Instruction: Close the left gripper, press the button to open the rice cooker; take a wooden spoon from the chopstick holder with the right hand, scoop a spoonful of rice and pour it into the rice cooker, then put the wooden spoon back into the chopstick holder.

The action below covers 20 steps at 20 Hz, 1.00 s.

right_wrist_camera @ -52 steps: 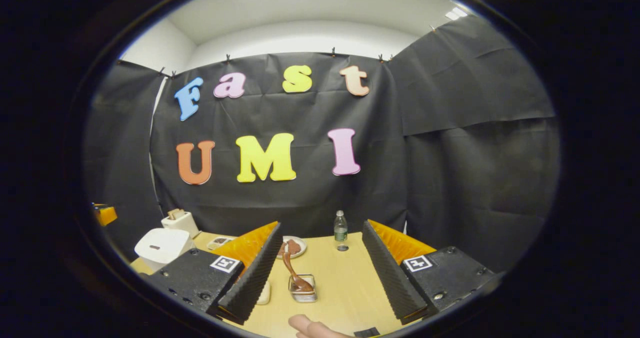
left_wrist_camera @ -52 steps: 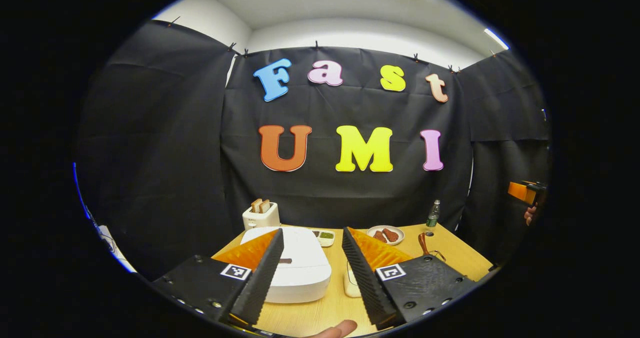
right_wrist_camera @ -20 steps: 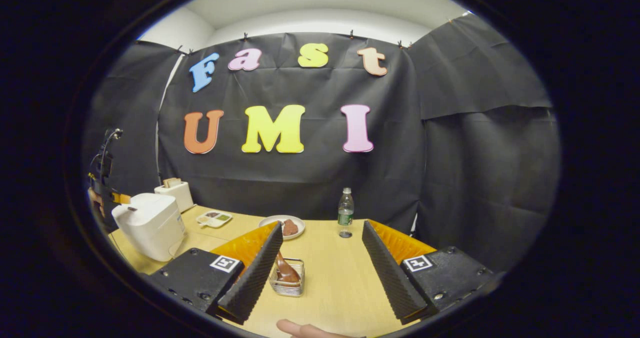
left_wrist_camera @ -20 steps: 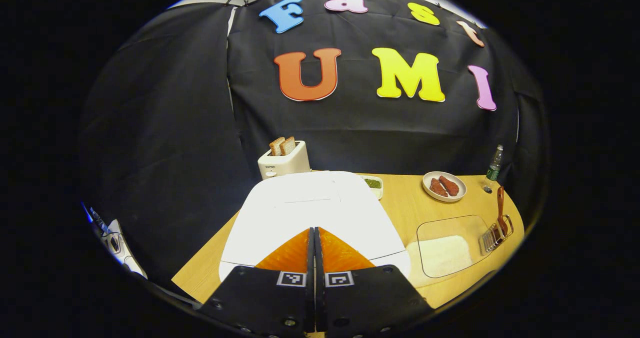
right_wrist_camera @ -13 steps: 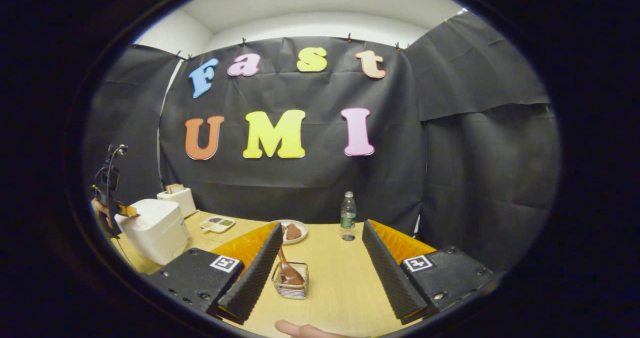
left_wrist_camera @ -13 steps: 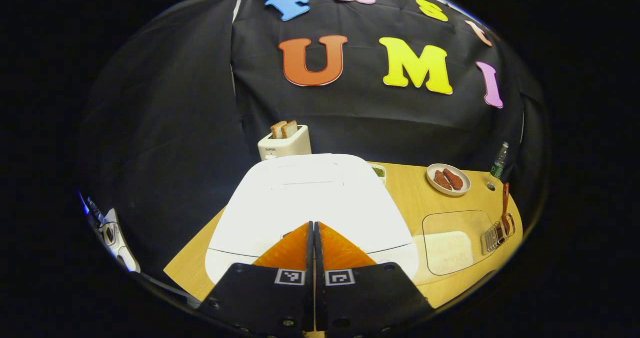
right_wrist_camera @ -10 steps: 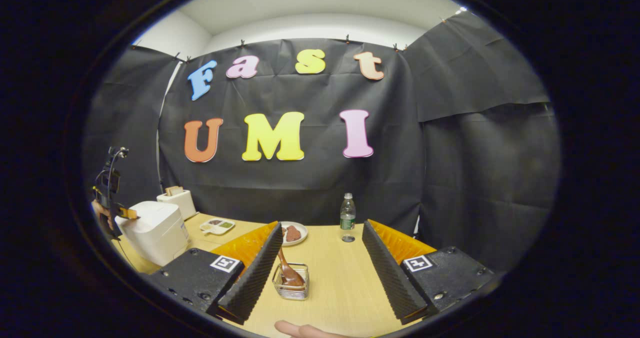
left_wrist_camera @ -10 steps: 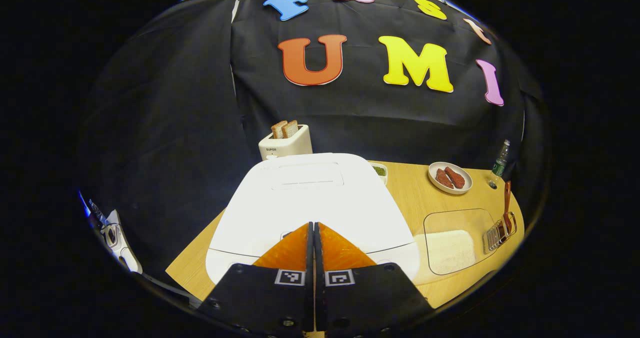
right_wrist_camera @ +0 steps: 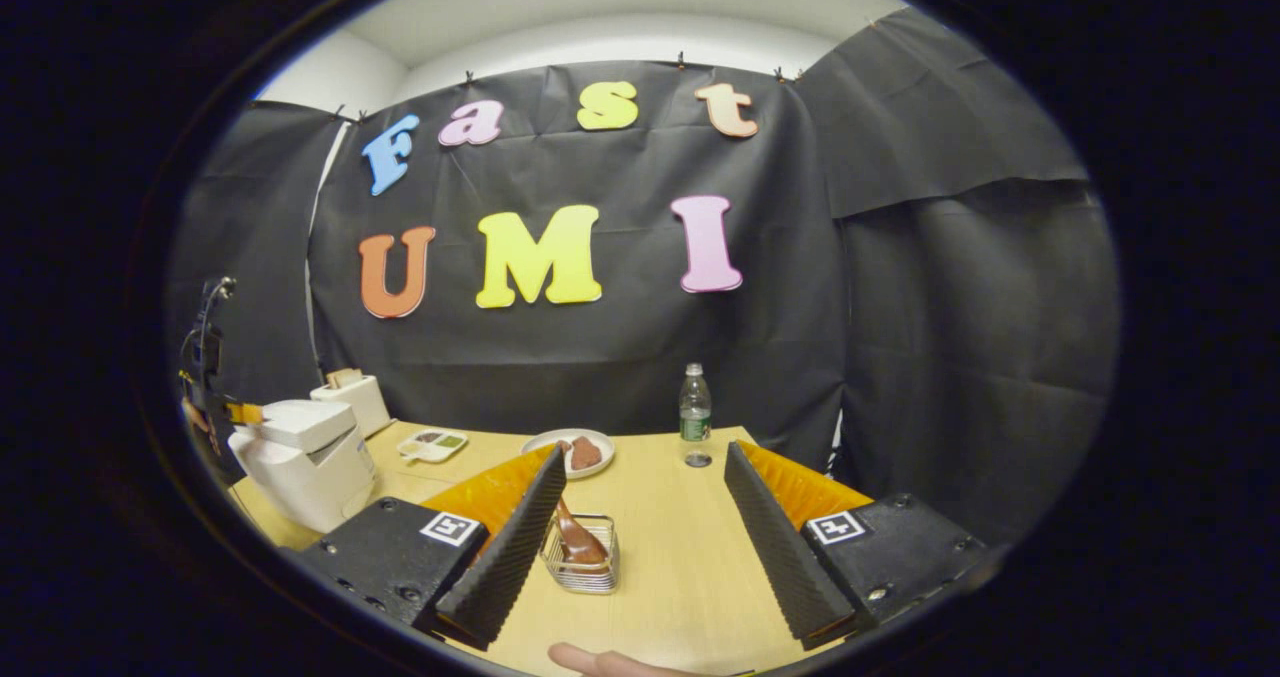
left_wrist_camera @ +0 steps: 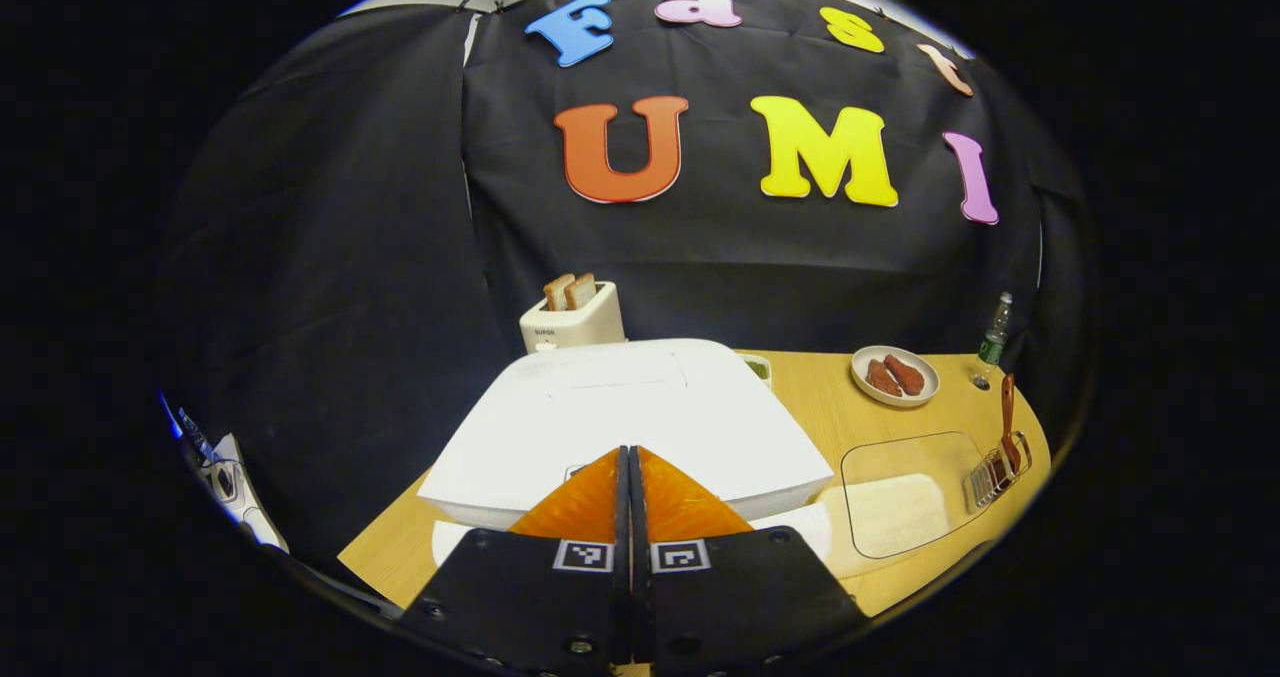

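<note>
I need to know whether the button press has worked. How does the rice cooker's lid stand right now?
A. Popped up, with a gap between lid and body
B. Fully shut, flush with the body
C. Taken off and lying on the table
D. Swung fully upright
A: in the right gripper view the rice cooker shows its lid raised off the body with a dark gap beneath, and the shut left gripper sits at its front edge.

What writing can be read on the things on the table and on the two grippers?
No text can be read for sure.
Toaster: a small dark print on its front, too small to read.
Water bottle: a green label, too blurred to read.
Rice cooker: no print to be made out.
Left gripper and right gripper: square black-and-white pattern tags, no words.
</note>
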Each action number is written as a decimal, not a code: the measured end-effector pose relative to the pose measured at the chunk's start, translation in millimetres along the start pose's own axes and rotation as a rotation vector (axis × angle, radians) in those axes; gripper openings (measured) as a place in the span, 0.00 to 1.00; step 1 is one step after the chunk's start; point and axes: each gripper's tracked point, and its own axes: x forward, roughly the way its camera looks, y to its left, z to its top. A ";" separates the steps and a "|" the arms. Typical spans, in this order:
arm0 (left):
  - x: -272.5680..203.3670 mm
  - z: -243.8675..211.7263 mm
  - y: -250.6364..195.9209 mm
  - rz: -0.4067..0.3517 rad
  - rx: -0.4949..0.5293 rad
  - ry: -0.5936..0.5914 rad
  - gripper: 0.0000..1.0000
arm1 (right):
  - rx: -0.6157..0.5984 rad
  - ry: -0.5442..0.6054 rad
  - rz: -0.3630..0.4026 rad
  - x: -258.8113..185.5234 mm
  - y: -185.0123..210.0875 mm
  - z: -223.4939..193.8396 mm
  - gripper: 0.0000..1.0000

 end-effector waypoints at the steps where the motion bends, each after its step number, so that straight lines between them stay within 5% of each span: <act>1: -8.1 7.5 2.3 0.000 0.000 -0.022 0.01 | 0.004 0.011 0.005 1.7 1.6 -3.5 1.00; 2: -12.6 16.8 6.8 0.011 0.000 -0.057 0.06 | 0.006 0.020 0.017 3.1 6.3 -8.8 1.00; 6: -48.5 26.8 12.2 0.009 -0.065 -0.101 0.55 | -0.041 0.058 0.023 11.7 11.3 -29.4 1.00; 8: -69.1 26.0 19.0 0.035 -0.093 -0.130 0.97 | -0.054 0.068 0.014 16.1 13.2 -37.1 1.00; 20: -171.9 8.5 -27.6 -0.099 -0.043 -0.317 0.95 | -0.005 0.175 0.114 86.8 51.5 -89.7 1.00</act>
